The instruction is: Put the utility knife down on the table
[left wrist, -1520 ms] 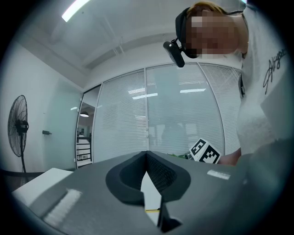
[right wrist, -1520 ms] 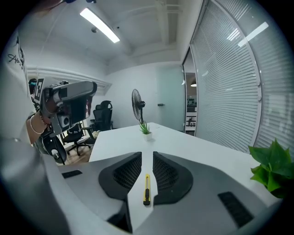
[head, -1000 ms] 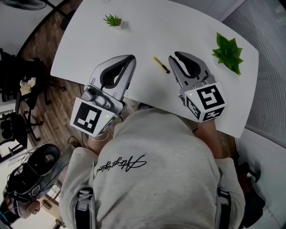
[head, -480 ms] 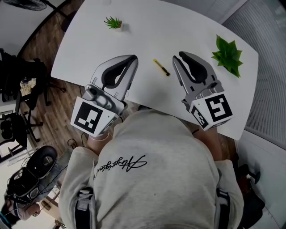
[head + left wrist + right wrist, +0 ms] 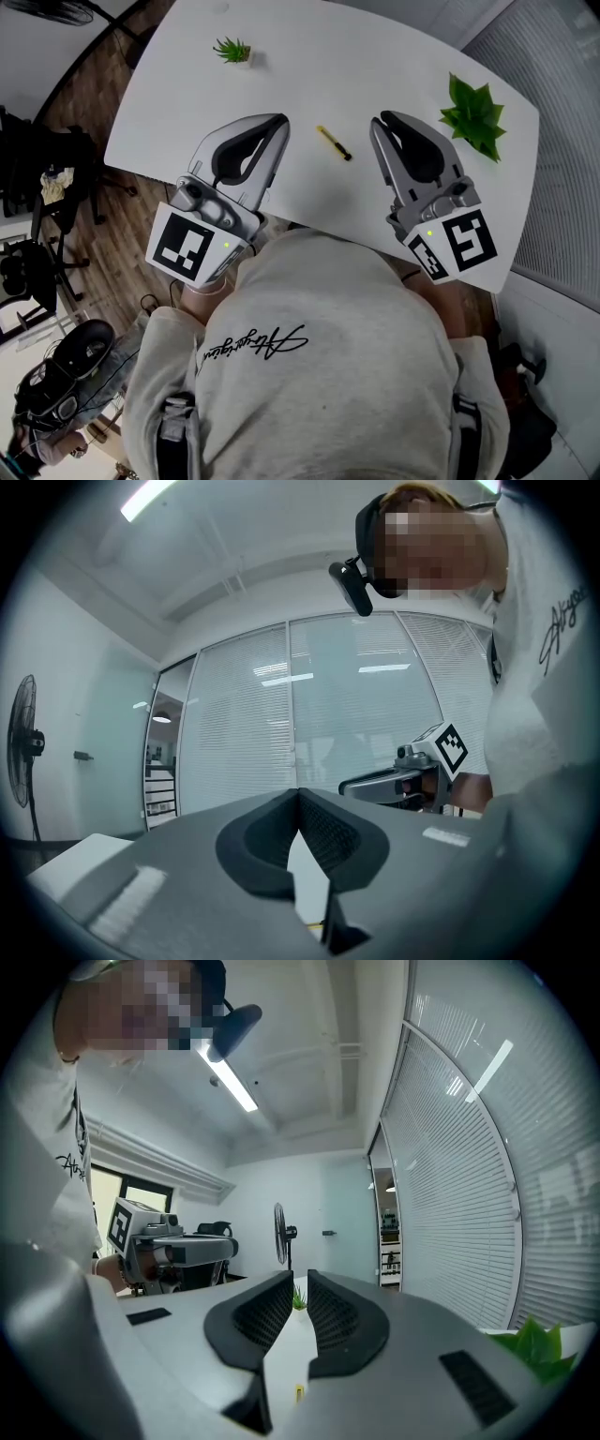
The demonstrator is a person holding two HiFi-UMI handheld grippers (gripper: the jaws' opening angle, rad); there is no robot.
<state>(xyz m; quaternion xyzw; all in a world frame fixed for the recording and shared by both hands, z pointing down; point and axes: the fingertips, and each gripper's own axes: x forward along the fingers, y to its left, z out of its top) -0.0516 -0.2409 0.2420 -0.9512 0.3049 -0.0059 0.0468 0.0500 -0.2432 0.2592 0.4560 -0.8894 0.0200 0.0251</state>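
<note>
Yellow utility knife (image 5: 335,142) lies flat on the white table (image 5: 309,56), just left of the right gripper (image 5: 376,123) and clear of its tips. Right jaws are slightly parted and empty. The left gripper (image 5: 278,121) is closed on nothing. Placement appears complete, so the next move calls only for withdrawal.

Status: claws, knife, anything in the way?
Left claw shut, empty. Right claw slightly open, empty. Utility knife flat on table between them, touching neither. Nothing in the way.
</note>
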